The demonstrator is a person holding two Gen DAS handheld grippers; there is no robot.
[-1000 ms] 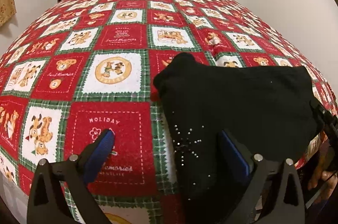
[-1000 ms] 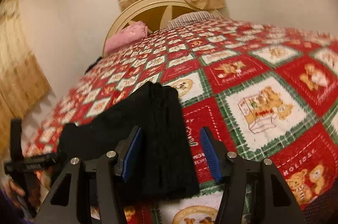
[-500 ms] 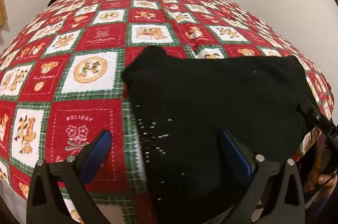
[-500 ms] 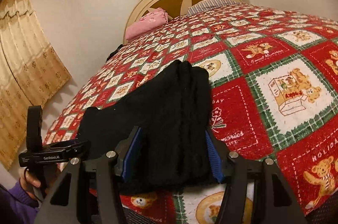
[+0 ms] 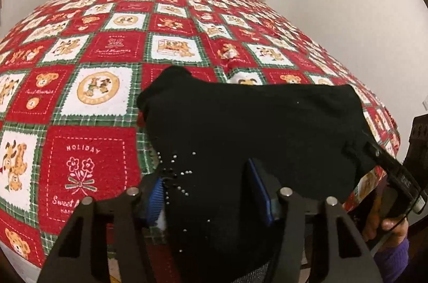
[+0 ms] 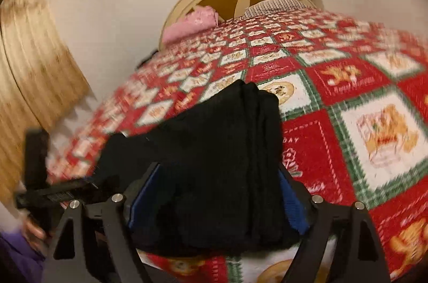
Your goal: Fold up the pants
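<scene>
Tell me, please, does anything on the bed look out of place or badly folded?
Mostly tidy. The black pants lie folded on the quilt, but one corner sticks out past the far edge, so the bundle is not square.

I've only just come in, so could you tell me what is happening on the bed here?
A person with a gripper in each hand is folding black pants on a red patchwork bedspread. The pants already lie doubled over near the bed's edge. The left gripper is closing over the end with the small studs, fabric between its jaws. The right gripper is opening around the other end, with the stacked layers still between its pads.
</scene>
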